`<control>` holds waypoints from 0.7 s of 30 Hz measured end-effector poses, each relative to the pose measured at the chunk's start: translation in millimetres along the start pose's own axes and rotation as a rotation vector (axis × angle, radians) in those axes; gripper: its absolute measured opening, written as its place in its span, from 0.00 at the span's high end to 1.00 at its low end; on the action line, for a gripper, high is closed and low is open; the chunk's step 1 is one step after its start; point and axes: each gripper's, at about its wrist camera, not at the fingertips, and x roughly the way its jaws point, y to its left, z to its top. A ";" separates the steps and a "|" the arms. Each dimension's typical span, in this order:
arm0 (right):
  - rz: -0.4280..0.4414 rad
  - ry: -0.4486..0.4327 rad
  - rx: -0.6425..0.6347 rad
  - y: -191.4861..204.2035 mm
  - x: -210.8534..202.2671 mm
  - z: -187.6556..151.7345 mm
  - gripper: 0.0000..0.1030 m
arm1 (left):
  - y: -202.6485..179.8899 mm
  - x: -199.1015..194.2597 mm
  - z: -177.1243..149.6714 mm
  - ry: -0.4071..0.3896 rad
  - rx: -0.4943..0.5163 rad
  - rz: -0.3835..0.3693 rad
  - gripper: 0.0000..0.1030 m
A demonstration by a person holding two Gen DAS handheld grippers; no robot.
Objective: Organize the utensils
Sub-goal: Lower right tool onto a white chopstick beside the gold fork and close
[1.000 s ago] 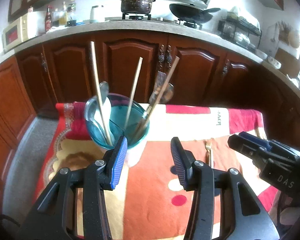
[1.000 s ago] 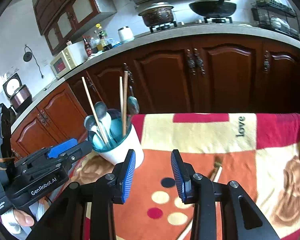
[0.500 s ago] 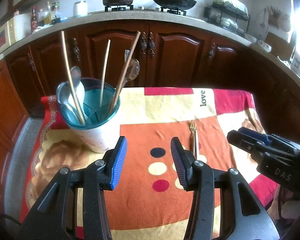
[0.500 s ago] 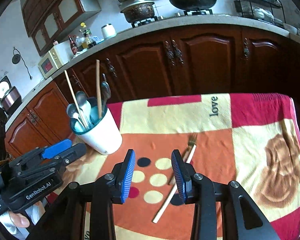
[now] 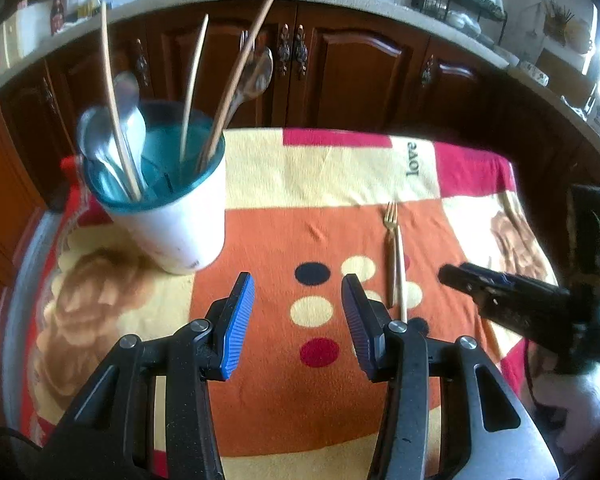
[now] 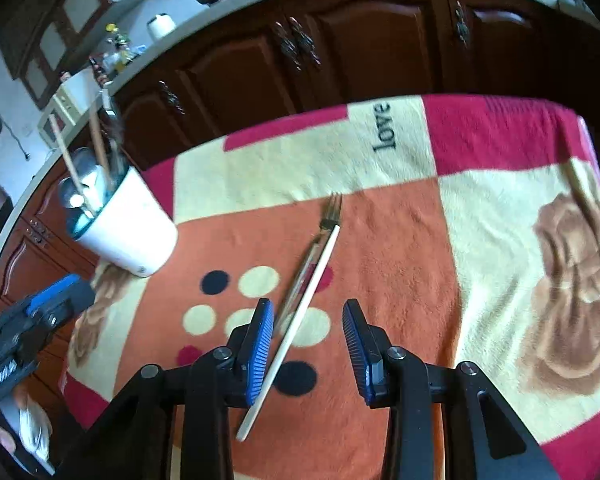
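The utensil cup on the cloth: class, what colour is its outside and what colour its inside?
The cup is white outside, teal inside; clearest in the left wrist view.

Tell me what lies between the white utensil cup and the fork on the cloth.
In the left wrist view, only bare patterned cloth lies between the cup and the fork; nothing stands there.

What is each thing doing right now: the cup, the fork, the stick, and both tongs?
Cup: upright on the blanket, holding spoons and chopsticks.
Fork: lying flat on the blanket, outside the cup.
Chopstick: lying flat, right beside the fork.
Left tongs: open, empty, above the blanket.
Right tongs: open, empty, over the chopstick, not gripping it.
Blanket: spread over the table.
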 end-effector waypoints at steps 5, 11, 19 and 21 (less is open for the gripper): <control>-0.045 0.057 -0.029 -0.2 35.9 16.2 0.75 | 2.5 16.4 -3.2 0.034 -0.004 -0.005 0.57; -0.075 0.119 -0.034 -1.4 64.9 32.5 0.82 | 7.2 30.4 -1.1 0.061 -0.010 -0.010 0.57; -0.130 0.127 -0.126 4.5 68.5 35.3 0.93 | 5.2 48.1 7.3 0.098 -0.023 -0.038 0.57; -0.129 0.117 -0.121 -0.8 62.7 33.1 0.95 | 1.5 50.1 12.1 0.098 -0.027 -0.063 0.57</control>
